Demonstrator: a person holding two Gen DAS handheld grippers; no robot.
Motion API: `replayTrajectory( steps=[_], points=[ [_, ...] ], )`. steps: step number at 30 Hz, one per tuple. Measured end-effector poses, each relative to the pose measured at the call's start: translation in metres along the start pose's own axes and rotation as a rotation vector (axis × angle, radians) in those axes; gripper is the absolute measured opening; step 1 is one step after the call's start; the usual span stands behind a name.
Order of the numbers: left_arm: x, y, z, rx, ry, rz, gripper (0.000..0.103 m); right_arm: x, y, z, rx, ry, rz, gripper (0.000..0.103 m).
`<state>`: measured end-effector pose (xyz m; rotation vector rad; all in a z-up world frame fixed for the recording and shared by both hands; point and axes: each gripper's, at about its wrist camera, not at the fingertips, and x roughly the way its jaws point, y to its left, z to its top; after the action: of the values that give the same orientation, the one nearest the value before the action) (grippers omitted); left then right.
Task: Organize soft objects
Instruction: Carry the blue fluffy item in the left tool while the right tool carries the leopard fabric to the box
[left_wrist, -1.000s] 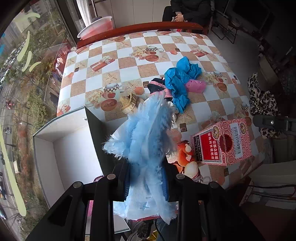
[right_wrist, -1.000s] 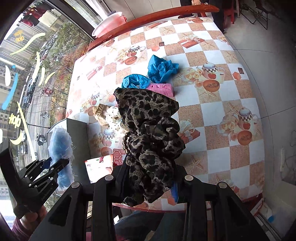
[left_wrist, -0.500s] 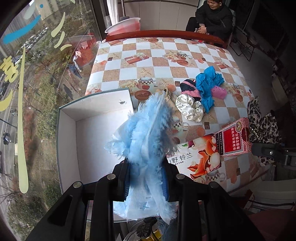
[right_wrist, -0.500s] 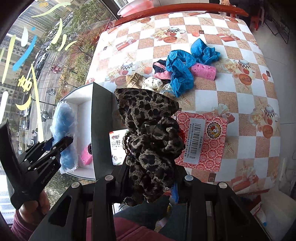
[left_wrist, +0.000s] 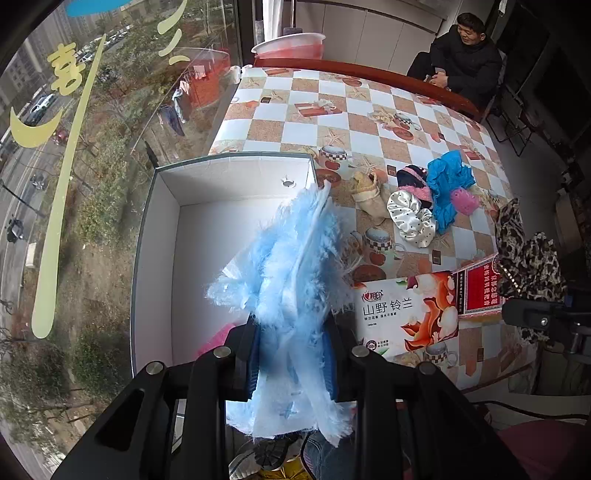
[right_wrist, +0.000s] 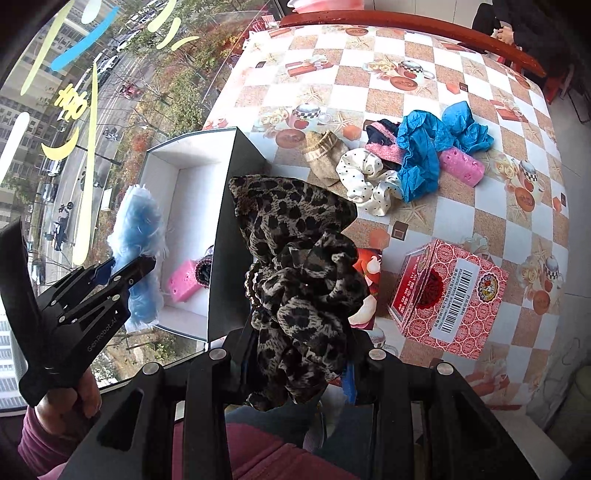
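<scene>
My left gripper (left_wrist: 291, 354) is shut on a fluffy light-blue cloth (left_wrist: 291, 266) and holds it above the open white box (left_wrist: 236, 173); both show in the right wrist view, the left gripper (right_wrist: 123, 267) with the blue cloth (right_wrist: 136, 221) over the box (right_wrist: 184, 158). My right gripper (right_wrist: 295, 354) is shut on a leopard-print scrunchie (right_wrist: 299, 251), held above the box's near right wall. A pink sponge (right_wrist: 183, 282) and a dark scrunchie (right_wrist: 203, 269) lie in the box.
On the checkered table (right_wrist: 424, 48) lie a white dotted scrunchie (right_wrist: 365, 177), a blue cloth (right_wrist: 424, 147), a pink roller (right_wrist: 461, 166), a beige item (right_wrist: 321, 151) and a red box (right_wrist: 447, 295). A printed tissue box (left_wrist: 402, 314) lies beside the white box. A person (left_wrist: 461, 51) sits at the far end.
Both grippers have swung left toward the white box with their loads. The box now fills more of the left wrist view, under the blue cloth.
</scene>
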<state>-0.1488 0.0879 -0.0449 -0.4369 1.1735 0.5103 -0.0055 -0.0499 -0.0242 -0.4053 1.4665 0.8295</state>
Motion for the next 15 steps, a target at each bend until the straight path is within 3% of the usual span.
replayTrajectory(
  steps=[15],
  points=[
    [0.005,0.017,-0.005,-0.056,0.009,0.004,0.030,0.008,0.021,0.007,-0.073,0.027,-0.019,0.037]
  ],
)
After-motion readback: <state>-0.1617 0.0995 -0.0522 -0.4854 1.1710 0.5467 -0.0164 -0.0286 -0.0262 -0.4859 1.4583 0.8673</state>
